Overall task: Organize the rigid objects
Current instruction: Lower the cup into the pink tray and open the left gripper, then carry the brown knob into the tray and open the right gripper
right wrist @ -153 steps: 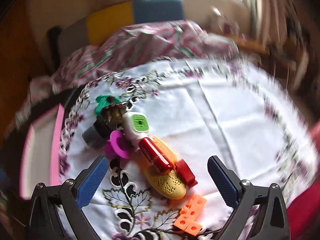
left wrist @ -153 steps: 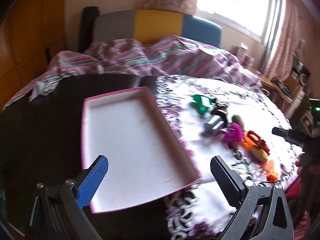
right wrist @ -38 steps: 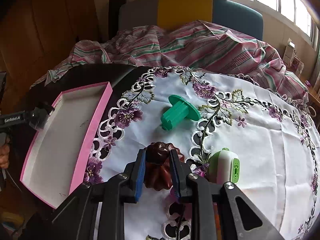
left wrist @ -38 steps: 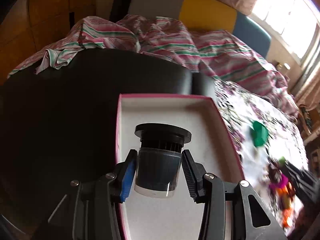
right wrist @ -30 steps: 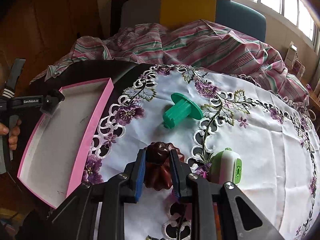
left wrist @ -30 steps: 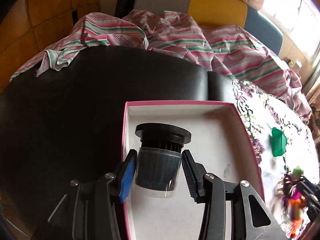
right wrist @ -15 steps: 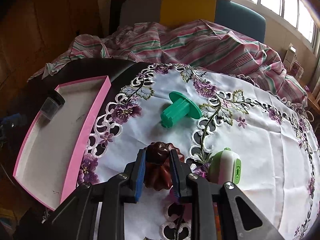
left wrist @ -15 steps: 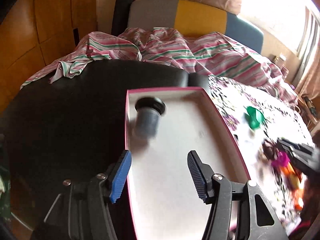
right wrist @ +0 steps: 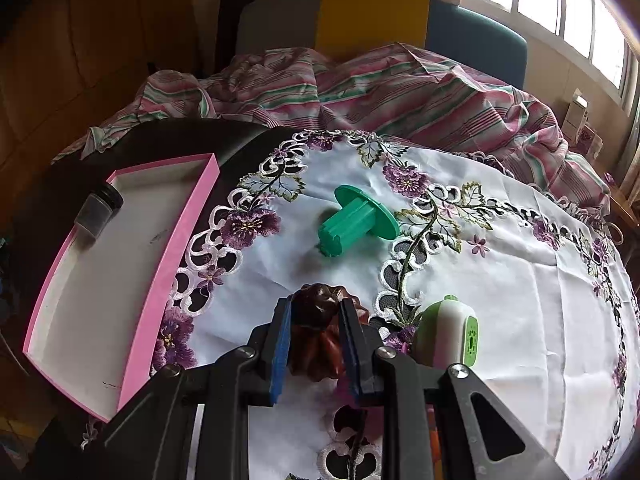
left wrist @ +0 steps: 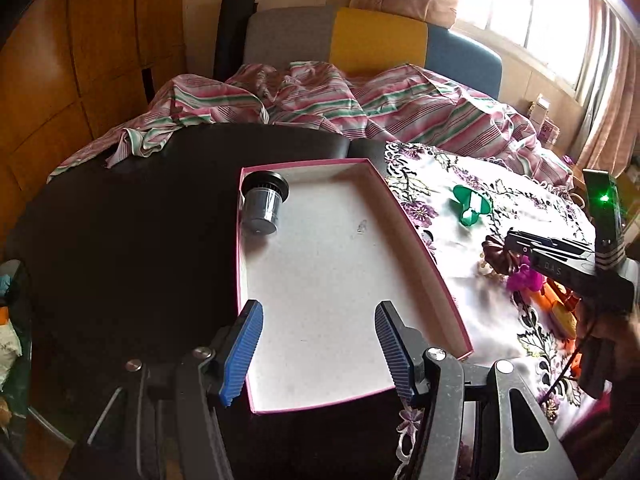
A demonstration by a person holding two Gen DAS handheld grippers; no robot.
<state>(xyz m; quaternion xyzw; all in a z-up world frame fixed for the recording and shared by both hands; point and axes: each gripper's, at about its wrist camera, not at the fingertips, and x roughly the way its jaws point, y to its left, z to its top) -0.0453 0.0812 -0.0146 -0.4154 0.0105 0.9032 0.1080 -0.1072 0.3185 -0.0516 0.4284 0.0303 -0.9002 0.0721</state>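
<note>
A pink-rimmed white tray (left wrist: 416, 236) (right wrist: 176, 248) lies on the dark table. A grey jar with a black cap (left wrist: 263, 205) (right wrist: 98, 210) lies on its side in the tray's far left corner. My left gripper (left wrist: 318, 346) hangs open above the tray's near end with nothing between its blue pads. My right gripper (right wrist: 316, 340) is shut on a dark brown fluted mould (right wrist: 318, 336) (left wrist: 498, 254) on the embroidered cloth. A green flanged spool (right wrist: 354, 220) (left wrist: 470, 204) lies beyond it. A white and green device (right wrist: 450, 334) sits at its right.
A striped bedsheet (left wrist: 360, 108) is heaped behind the table, before a grey, yellow and blue headboard (right wrist: 372, 20). Magenta, orange and yellow toys (left wrist: 536, 284) cluster under the right gripper's body in the left wrist view. Wooden panels (left wrist: 80, 60) stand at the left.
The left gripper let go of the grey jar in the tray's far corner, opened, and drew back toward the tray's near end. The right gripper stayed shut on the brown mould.
</note>
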